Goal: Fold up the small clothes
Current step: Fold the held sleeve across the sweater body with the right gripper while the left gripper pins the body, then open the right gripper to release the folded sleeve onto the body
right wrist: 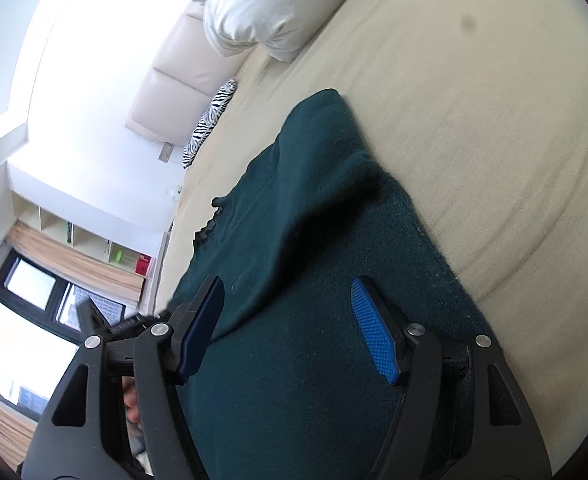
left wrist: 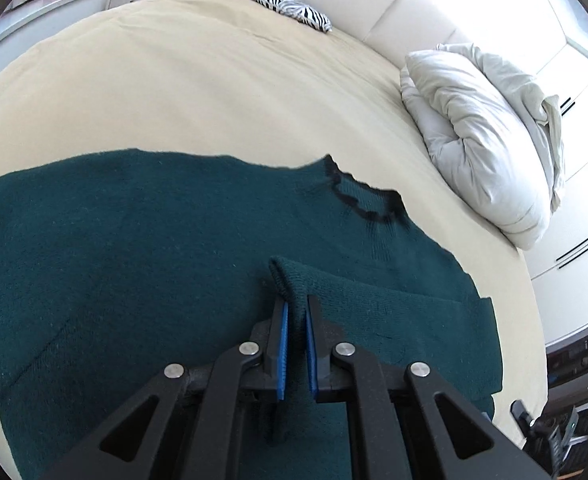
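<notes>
A: Where's the sweater?
B: Spread on the beige bed, collar toward the white pillow.
A: And the left gripper?
B: Its fingers are clamped together on a raised fold of the knit, near the middle.
A: The right gripper?
B: Fingers stand apart over the sweater, nothing pinched between them.

We see a dark green knitted sweater spread flat on the bed, black-trimmed neckline up, one ribbed cuff lifted over its body.
</notes>
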Available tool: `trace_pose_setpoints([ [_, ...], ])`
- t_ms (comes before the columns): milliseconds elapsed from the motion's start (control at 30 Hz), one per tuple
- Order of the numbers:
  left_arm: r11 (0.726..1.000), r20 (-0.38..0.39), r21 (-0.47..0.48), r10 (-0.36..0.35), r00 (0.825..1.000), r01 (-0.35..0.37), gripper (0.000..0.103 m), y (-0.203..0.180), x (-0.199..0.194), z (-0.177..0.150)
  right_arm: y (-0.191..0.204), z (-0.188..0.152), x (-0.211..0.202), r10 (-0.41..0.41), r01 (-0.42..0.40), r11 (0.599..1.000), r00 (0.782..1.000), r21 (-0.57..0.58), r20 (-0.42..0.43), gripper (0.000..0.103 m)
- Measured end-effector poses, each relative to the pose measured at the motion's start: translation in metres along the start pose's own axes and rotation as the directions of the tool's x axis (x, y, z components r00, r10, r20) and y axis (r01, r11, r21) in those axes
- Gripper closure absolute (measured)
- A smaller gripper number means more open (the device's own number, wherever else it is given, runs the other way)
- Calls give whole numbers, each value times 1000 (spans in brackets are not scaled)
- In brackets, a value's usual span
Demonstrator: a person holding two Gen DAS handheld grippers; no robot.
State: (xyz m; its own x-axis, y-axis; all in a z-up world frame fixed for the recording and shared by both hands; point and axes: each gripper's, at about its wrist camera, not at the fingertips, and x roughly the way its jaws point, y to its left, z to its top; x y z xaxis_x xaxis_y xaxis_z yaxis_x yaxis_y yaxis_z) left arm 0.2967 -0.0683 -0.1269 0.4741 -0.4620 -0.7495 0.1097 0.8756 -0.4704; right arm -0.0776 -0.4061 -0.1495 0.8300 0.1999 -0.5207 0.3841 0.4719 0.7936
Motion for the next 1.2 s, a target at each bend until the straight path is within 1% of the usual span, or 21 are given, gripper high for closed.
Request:
trace_pose_setpoints([
  [67, 1000, 28, -2, 1, 1000, -1, 94, 1, -4, 1, 1, 10, 3, 3, -2, 999, 1000, 51, -18, 37],
  [167, 1000, 64, 7, 6, 998, -7, 94, 2, -11, 2, 9, 26, 8, 34, -33, 995, 999, 98, -7, 37],
  [267, 1000, 54, 11, 2, 999, -2, 94, 5, -7, 3, 8, 37, 18, 44, -42, 990, 999, 136, -9, 36],
  [333, 1000, 49, 15, 3, 999, -4, 94, 8, -5, 1, -5, 42, 26, 32, -29, 979, 999, 202, -9, 38],
  [367, 1000, 46, 16, 5, 999, -5, 94, 10, -4, 0, -14, 45, 25, 50, -52, 971, 999, 233, 13, 40],
  [400, 1000, 42, 16, 5, 999, -6, 94, 12, -3, -2, -18, 47, 21, 56, -63, 968, 998, 243, 34, 46],
  [467, 1000, 42, 3, -7, 999, 7, 94, 18, -1, -4, -27, 50, 9, 53, -75, 965, 994, 251, 93, 50],
  [533, 1000, 43, -13, -16, 999, 17, 94, 22, 0, -5, -37, 52, -4, 17, -55, 962, 989, 268, 144, 50],
  [600, 1000, 43, -17, -19, 999, 20, 93, 23, 1, -6, -46, 53, -19, -44, -12, 954, 983, 299, 178, 49],
  [667, 1000, 43, -11, -18, 999, 19, 93, 22, 2, -8, -49, 55, -28, -31, -23, 952, 985, 307, 172, 49],
  [733, 1000, 42, -5, -17, 999, 18, 92, 23, 3, -10, -38, 58, -35, -62, 19, 968, 985, 250, 164, 46],
  [800, 1000, 42, -4, -21, 999, 21, 90, 25, 3, -12, -15, 68, -33, -132, 116, 986, 981, 120, 140, 46],
  [867, 1000, 47, -3, -28, 998, 28, 90, 27, 4, -14, 7, 85, -22, -182, 184, 983, 978, -6, 104, 46],
  [933, 1000, 57, 1, -30, 998, 30, 90, 28, 4, -16, 30, 99, -3, -241, 248, 957, 968, -150, 65, 46],
  [967, 1000, 60, 3, -29, 998, 29, 90, 28, 4, -17, 40, 104, 7, -267, 275, 937, 961, -217, 67, 46],
  [1000, 1000, 66, 8, -28, 997, 28, 90, 27, 4, -18, 49, 111, 18, -299, 308, 906, 951, -289, 75, 47],
  [1033, 1000, 67, 11, -28, 997, 27, 90, 28, 4, -18, 54, 118, 31, -328, 332, 884, 942, -329, 69, 50],
  [1067, 1000, 67, 12, -28, 997, 28, 90, 28, 4, -18, 53, 126, 42, -356, 352, 875, 933, -333, 51, 56],
  [1133, 999, 66, 6, -35, 997, 34, 90, 29, 5, -18, 49, 136, 60, -381, 363, 871, 924, -331, 12, 59],
  [1167, 999, 67, 6, -36, 997, 36, 90, 30, 6, -18, 46, 138, 71, -398, 369, 865, 917, -340, -18, 63],
  [1200, 999, 69, 10, -37, 997, 36, 90, 30, 6, -19, 43, 137, 78, -422, 386, 853, 906, -352, -30, 72],
])
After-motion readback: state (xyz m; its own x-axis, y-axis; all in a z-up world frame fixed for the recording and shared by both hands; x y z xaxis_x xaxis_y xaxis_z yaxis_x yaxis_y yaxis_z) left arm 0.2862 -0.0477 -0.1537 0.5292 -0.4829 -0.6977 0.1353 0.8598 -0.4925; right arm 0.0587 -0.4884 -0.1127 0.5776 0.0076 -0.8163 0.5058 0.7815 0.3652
